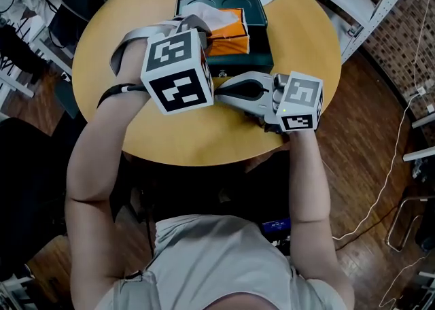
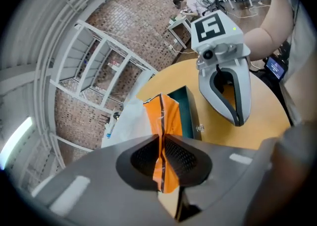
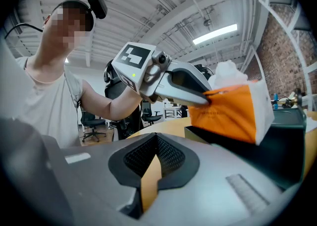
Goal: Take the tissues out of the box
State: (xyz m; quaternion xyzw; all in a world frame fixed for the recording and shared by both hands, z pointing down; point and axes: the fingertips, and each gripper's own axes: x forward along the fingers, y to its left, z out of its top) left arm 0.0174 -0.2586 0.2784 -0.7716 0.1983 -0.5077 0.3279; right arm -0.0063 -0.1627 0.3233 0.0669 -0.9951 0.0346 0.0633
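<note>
Grasp stage. Left gripper [image 2: 161, 156] is clamped on the orange tissue pack [image 1: 231, 37], which sits in the open top of the dark green box [image 1: 259, 24] on the round table [image 1: 302, 40]. Right gripper [image 3: 151, 163] has its jaws together and empty (idle beside the box). The likely next move is to lift the pack clear. The print on the pack is too faint to read.

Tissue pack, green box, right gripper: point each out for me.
tissue pack [image 1: 231, 37], head view, on its orange wrapper.
green box [image 1: 260, 30], head view, on its bare right side.
right gripper [image 2: 237, 119], left gripper view, at the tips of its closed jaws.
</note>
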